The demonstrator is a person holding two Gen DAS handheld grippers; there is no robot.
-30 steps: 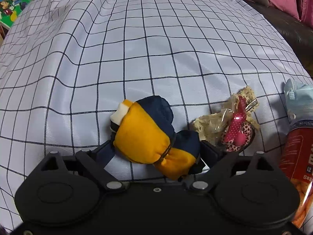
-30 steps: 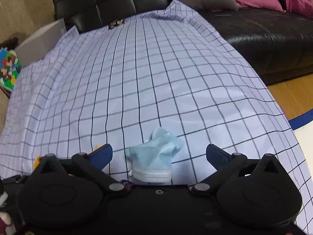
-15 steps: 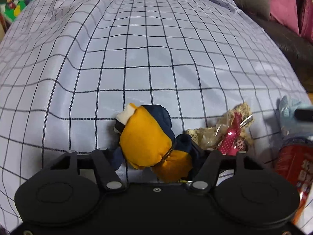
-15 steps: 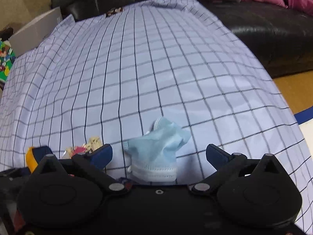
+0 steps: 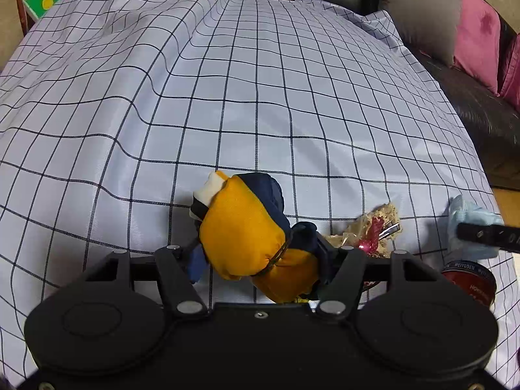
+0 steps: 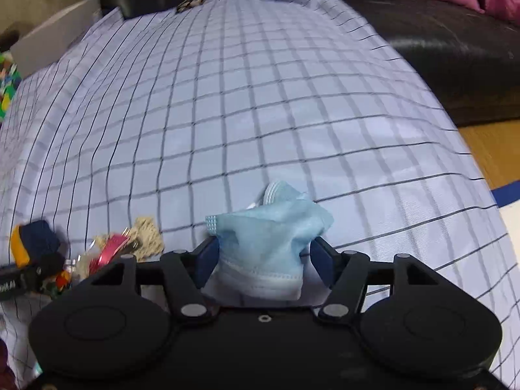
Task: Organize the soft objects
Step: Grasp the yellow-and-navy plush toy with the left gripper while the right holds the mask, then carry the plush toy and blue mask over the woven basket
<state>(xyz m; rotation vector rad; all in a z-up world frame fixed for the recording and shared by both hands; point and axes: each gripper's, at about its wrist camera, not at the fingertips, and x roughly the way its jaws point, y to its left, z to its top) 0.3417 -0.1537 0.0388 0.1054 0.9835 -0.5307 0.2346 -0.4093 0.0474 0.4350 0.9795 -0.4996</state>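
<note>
A yellow and navy soft toy (image 5: 240, 227) lies low on the checked cloth (image 5: 227, 97). My left gripper (image 5: 260, 256) is shut on it, a blue pad pressing each side. The same toy (image 6: 35, 237) shows at the left edge of the right wrist view. A crumpled light blue face mask (image 6: 266, 234) sits between the pads of my right gripper (image 6: 264, 253). Its jaws are closing, and both pads touch the mask's sides. In the left wrist view the mask (image 5: 468, 217) is at the far right, with a black finger of the right gripper across it.
A cellophane-wrapped lace and red dotted trinket (image 5: 373, 230) lies between the toy and the mask. A red tin (image 5: 471, 279) stands under the mask. A black sofa (image 5: 481, 113) with pink cushions (image 5: 474, 29) borders the right. A cardboard box (image 6: 55, 32) sits far left.
My left gripper closed on the yellow and navy toy and rose slightly. My right gripper sank toward the mask, and its wide-open jaws came in against the mask's sides.
</note>
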